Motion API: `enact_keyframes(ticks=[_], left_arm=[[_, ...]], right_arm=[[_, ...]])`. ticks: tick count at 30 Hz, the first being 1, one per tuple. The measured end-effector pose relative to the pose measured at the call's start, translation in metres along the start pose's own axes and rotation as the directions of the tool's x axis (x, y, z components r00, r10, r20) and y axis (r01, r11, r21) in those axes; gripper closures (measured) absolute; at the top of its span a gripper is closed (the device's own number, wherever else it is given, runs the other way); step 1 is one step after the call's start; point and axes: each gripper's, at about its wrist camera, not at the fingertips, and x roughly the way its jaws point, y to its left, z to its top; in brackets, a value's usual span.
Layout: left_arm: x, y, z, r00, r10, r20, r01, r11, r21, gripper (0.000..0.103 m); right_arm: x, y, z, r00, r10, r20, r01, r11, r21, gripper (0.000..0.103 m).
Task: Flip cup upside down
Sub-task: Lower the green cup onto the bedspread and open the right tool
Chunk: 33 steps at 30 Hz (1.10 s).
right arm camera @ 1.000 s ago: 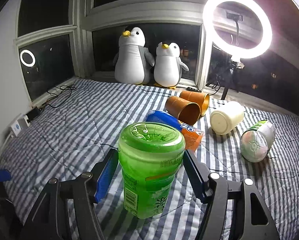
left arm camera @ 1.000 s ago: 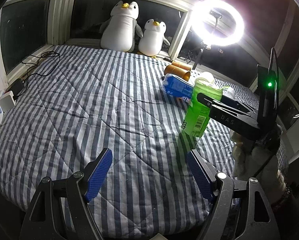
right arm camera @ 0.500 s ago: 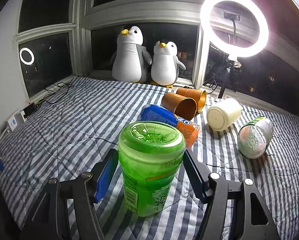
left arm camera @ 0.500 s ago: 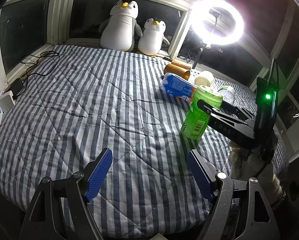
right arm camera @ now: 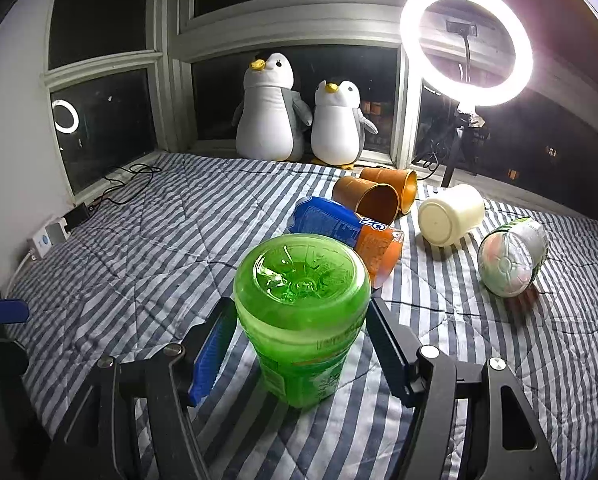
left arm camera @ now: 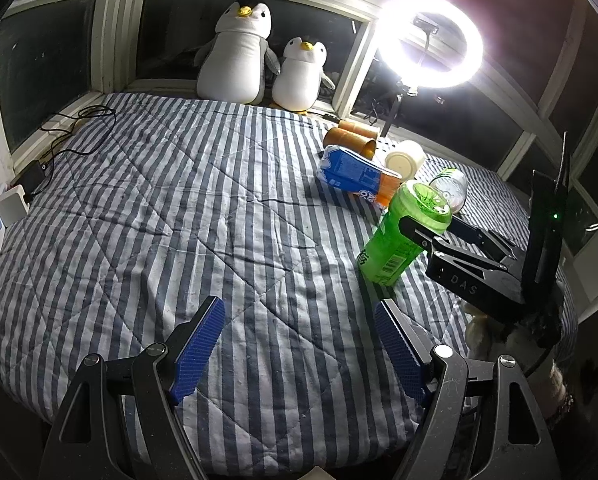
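The green translucent plastic cup point(right arm camera: 303, 320) stands on the striped bed quilt point(left arm camera: 179, 208) near its right edge, closed base uppermost and mouth down against the fabric, so it reads as already inverted. From the left wrist view it leans slightly.

The right gripper point(right arm camera: 299, 344) brackets the cup's upper body. Its blue-padded fingers point(right arm camera: 211, 356) sit just beside the cup wall on either side; whether the pads press the wall or have parted from it cannot be told.

The left gripper point(left arm camera: 299, 352) is spread wide over bare quilt near the front edge, holding nothing, well apart from the cup.

Judgement: the step in hand is the release.
- The quilt is soft, and the cup is tall and narrow-footed (a poor pairing), so the rim should be seated flat before the fingers part.
- Open both fingers evenly, then withdraw straight back along the finger line, without lifting or sweeping sideways.
- A pad dragging on the wall is the chief risk of toppling it.

Other items lie on their sides towards the far right corner: a blue and orange printed cup point(right arm camera: 347, 228), two brown paper cups point(right arm camera: 375, 196), a cream plastic cup point(right arm camera: 451, 216) and a pale printed cup point(right arm camera: 513, 256). None touches the green cup.
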Motion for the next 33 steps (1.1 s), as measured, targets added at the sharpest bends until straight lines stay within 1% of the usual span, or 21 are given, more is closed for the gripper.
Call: enact_keyframes(ticks=[10,19,21,23,28,31,33], left_arm=[[-0.005,-0.003,0.0,1.0,0.008,0.011,-0.008,1.0,0.013,0.022],[-0.009,-0.005,0.0,0.998,0.051,0.046,-0.053,0.998,0.036,0.022],[-0.011,-0.005,0.0,0.996,0.067,0.058,-0.069,0.997,0.042,0.022],[-0.011,-0.005,0.0,0.995,0.08,0.067,-0.083,0.995,0.049,0.022],[-0.014,-0.006,0.0,0.991,0.097,0.092,-0.102,0.993,0.054,0.02],[-0.018,-0.007,0.0,0.984,0.124,0.129,-0.133,0.989,0.063,0.019],[-0.021,-0.008,0.0,0.979,0.139,0.152,-0.15,0.987,0.064,0.018]], right_arm=[[-0.007,0.002,-0.004,1.0,0.007,-0.001,-0.007,1.0,0.017,0.04],[-0.022,0.005,-0.014,0.999,0.036,-0.03,-0.035,0.998,0.049,0.039],[-0.027,0.005,-0.017,0.998,0.052,-0.042,-0.049,0.996,0.069,0.038],[-0.032,0.005,-0.021,0.996,0.069,-0.051,-0.064,0.994,0.089,0.034],[-0.046,0.01,-0.028,0.993,0.093,-0.069,-0.084,0.989,0.119,0.032],[-0.061,0.012,-0.031,0.995,0.087,-0.052,-0.079,0.987,0.138,0.026],[-0.069,0.015,-0.033,0.997,0.073,-0.035,-0.068,0.987,0.143,0.025]])
